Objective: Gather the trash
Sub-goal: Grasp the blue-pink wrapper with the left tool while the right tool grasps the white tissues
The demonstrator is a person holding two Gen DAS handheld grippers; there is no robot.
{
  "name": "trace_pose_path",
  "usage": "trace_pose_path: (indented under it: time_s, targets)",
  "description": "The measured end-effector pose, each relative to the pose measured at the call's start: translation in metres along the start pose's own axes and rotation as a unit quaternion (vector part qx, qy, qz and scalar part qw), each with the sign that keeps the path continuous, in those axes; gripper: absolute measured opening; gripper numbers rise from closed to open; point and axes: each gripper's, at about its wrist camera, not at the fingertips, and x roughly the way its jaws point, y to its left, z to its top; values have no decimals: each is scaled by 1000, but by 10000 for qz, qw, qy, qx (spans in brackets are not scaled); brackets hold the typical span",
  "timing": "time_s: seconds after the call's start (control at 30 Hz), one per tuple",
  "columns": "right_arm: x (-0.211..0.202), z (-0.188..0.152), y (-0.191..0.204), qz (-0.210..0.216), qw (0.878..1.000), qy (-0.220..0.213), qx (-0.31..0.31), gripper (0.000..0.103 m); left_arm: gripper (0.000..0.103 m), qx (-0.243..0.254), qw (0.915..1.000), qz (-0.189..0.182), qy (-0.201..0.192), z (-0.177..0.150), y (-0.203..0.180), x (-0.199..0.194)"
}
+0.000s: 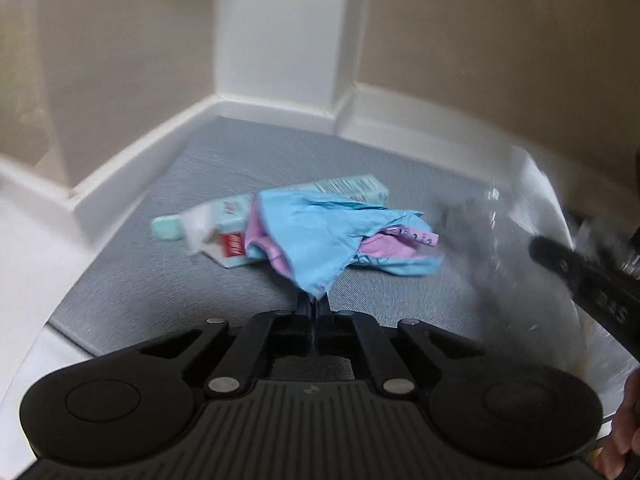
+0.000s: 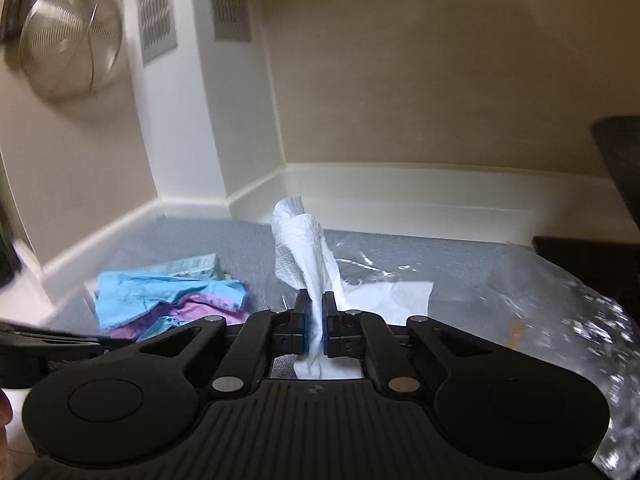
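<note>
1. Left gripper point(image 1: 314, 303): the black body fills the lower part of the left wrist view. Its jaws are pressed together, pinching the near corner of the blue and pink wrapper point(image 1: 332, 236).
2. Blue and pink wrapper: crumpled, lying on the grey mat point(image 1: 180, 264). It rests across the toothpaste tube point(image 1: 192, 228) and the pale green carton point(image 1: 352, 188) behind it. In the right wrist view the wrapper shows at lower left, in front of the carton.
3. Toothpaste tube: lies flat on the mat, with its mint cap pointing left. Its body runs under the wrapper.
4. Right gripper point(image 2: 316, 312): the jaws are closed on a white paper towel point(image 2: 304, 248). The towel stands up twisted above the fingertips, and its tail hangs down between the jaws.
5. Clear plastic bag point(image 2: 500, 280): lies on the mat to the right of the right gripper, blurred at its right edge. A flat white sheet point(image 2: 400, 296) lies just beside the towel; whether it is inside the bag cannot be told.
6. Surroundings: white baseboard point(image 1: 132, 152) borders the mat at the wall corner. A metal mesh strainer point(image 2: 68, 40) hangs at upper left in the right wrist view, blurred.
</note>
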Motion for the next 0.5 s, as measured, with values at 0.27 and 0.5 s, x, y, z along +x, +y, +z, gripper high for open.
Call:
trace_pose_path:
  time_s: [0.27, 0.5]
  targets:
    - [-89, -3, 18, 643, 9969, -459, -43, 6, 0, -117, 9983, -33, -565, -22, 17, -88]
    - [-155, -29, 32, 1204, 9917, -424, -145, 6, 0, -188, 9958, 8, -899, -66, 20, -161]
